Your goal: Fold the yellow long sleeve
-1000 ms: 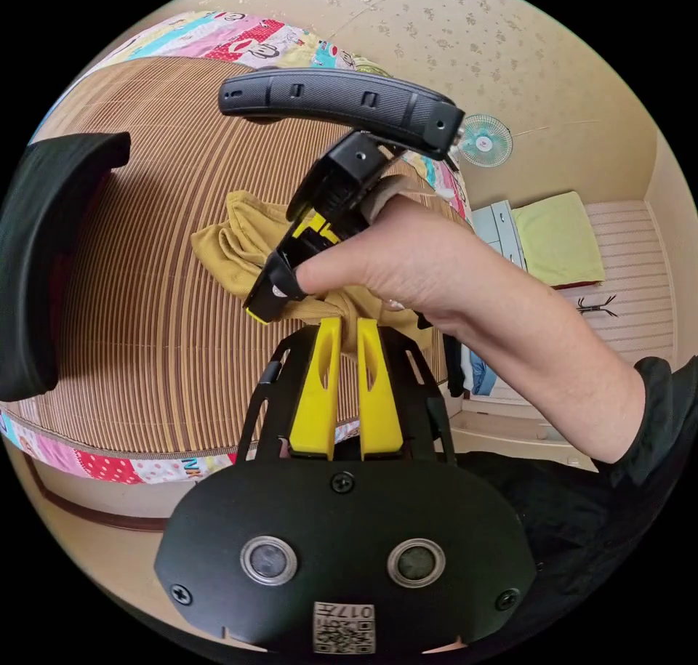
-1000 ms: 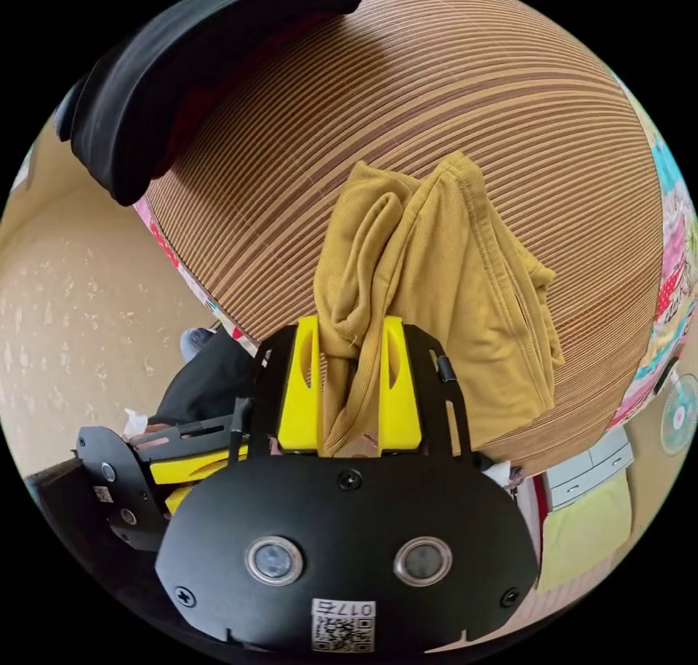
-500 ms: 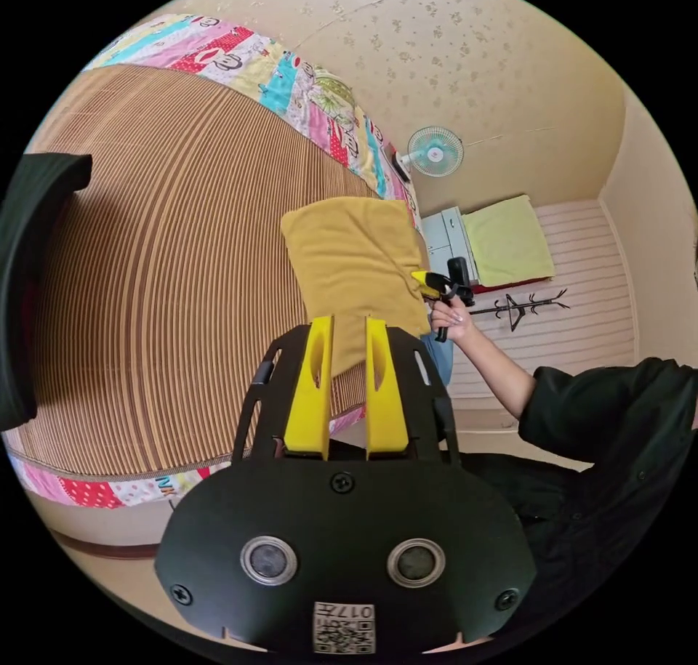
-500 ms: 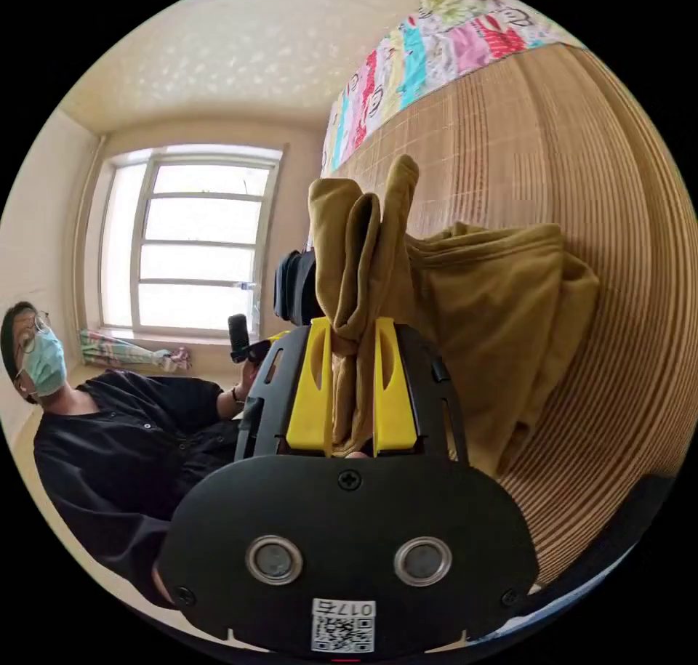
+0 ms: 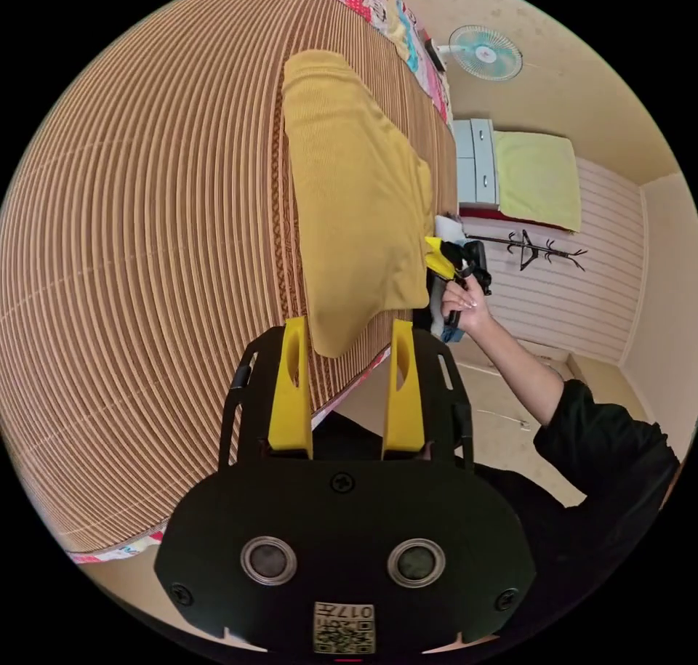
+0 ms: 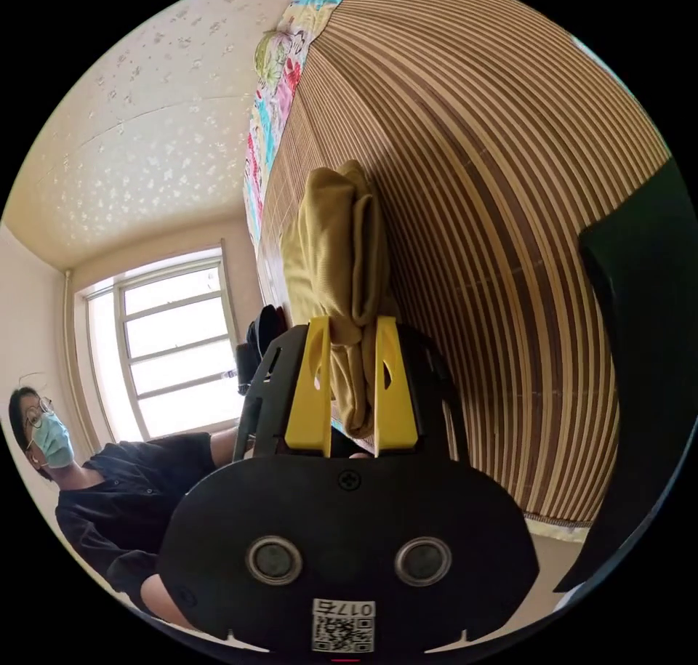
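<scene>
Your right hand-held gripper [image 6: 347, 396] pinches the yellow long sleeve [image 5: 349, 200]; the left hand-held gripper [image 5: 347, 381] gapes empty; lower the shirt flat onto the bamboo mat [image 5: 145, 258].

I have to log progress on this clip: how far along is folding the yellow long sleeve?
Done: the yellow long sleeve lies as a flattened, folded panel on the striped mat. In hand: the right gripper is clamped on a bunched edge of it, while the left gripper is open, with a corner showing between its jaws. Left: probably releasing that edge and laying it flat.
</scene>
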